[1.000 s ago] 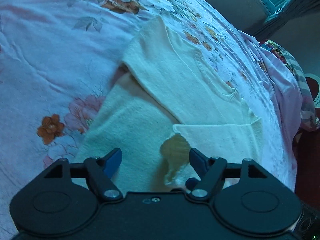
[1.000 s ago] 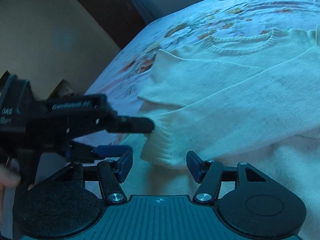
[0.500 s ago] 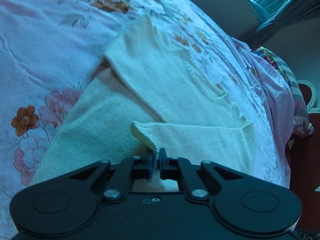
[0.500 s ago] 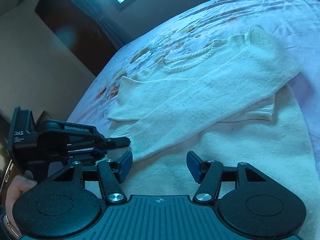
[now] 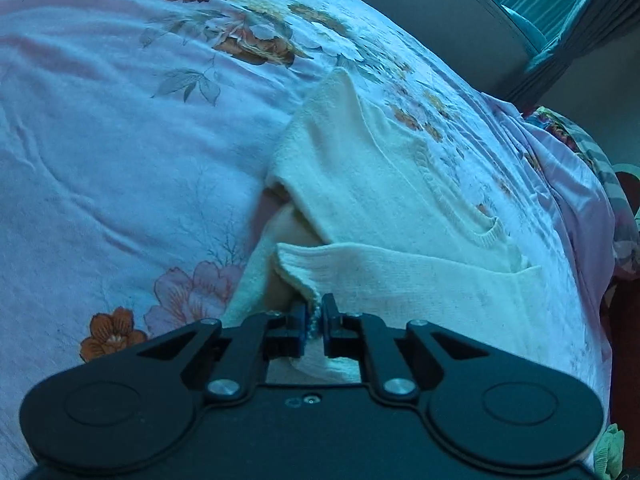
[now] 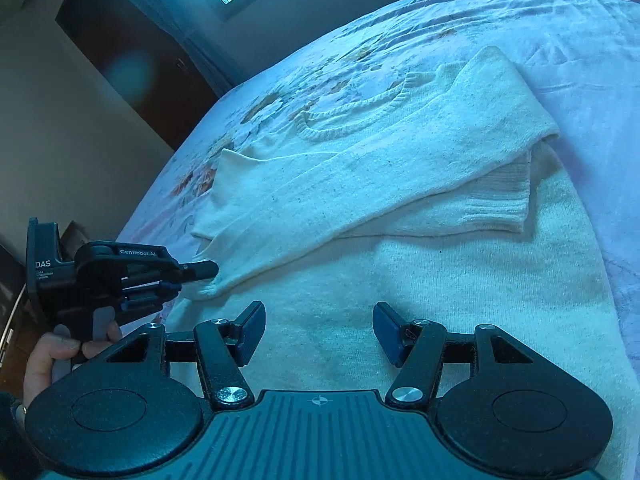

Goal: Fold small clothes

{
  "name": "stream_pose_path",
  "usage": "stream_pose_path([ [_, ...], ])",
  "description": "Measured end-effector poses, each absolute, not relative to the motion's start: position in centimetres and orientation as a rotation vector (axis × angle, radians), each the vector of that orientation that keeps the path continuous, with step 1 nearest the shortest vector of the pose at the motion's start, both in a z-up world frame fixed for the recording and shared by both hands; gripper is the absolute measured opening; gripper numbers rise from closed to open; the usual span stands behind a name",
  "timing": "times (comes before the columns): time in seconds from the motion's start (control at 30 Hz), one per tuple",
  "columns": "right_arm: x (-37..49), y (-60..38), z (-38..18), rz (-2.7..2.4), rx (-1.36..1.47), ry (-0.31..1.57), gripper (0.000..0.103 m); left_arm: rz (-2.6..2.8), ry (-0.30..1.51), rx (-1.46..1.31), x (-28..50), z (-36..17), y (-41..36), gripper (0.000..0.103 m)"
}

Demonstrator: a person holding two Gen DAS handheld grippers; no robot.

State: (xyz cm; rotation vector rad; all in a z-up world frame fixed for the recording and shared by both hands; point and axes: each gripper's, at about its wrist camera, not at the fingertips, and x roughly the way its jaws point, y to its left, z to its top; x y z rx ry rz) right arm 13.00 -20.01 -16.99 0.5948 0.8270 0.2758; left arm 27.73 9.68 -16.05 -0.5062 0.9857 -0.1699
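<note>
The left hand-held gripper (image 5: 315, 316) was clamped on the ribbed cuff (image 5: 298, 276) of one sleeve of a cream knit sweater (image 5: 380, 184), the blue pads pressed together with fabric between them. In the right wrist view this same gripper (image 6: 200, 270) met the sleeve end at the sweater's left edge, with the person's hand (image 6: 60, 354) on its grip. The right hand-held gripper (image 6: 319, 330) stood with its fingers wide apart, holding nothing, above the sweater's lower body. The sweater lay flat on a bed covered by a pale floral sheet (image 5: 120, 140). Both sleeves were folded across the chest; the other cuff (image 6: 500, 196) rested near the right side, below the neckline (image 6: 352, 120).
</note>
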Motion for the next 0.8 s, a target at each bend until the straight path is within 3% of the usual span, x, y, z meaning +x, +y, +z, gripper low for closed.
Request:
stream_pose_path([
  [0.07, 13.4, -20.2, -16.5, 0.255, 0.541, 0.809, 0.059, -0.13, 0.96, -0.494, 27.1, -15.0, 10.3, 0.02],
  [0.27, 17.4, -23.4, -16.0, 0.091, 0.482, 0.759, 0.059, -0.165, 0.878, -0.384, 25.6, -12.1, 9.7, 0.021],
  [0.4, 19.9, -24.7, -16.1, 0.022, 0.418, 0.749, 0.059, -0.202, 0.963, -0.323, 27.2, -14.1, 6.8, 0.026],
  [0.47, 21.5, -25.2, -18.0, -0.024, 0.347, 0.855, 0.059, -0.191, 0.979, -0.284, 27.6, -15.4, 6.2, 0.026],
  [0.57, 21.5, -26.0, -18.4, -0.027, 0.337, 0.862, 0.056, -0.186, 0.981, -0.281, 27.3, -14.8, 6.2, 0.026],
  [0.7, 19.1, -24.4, -16.7, 0.011, 0.351, 0.81, 0.057, -0.2, 0.977, -0.245, 25.8, -14.5, 6.4, 0.034],
  [0.8, 18.1, -22.4, -17.8, 0.015, 0.244, 0.882, 0.057, -0.197, 0.984, -0.201, 25.0, -14.3, 5.9, 0.034],
])
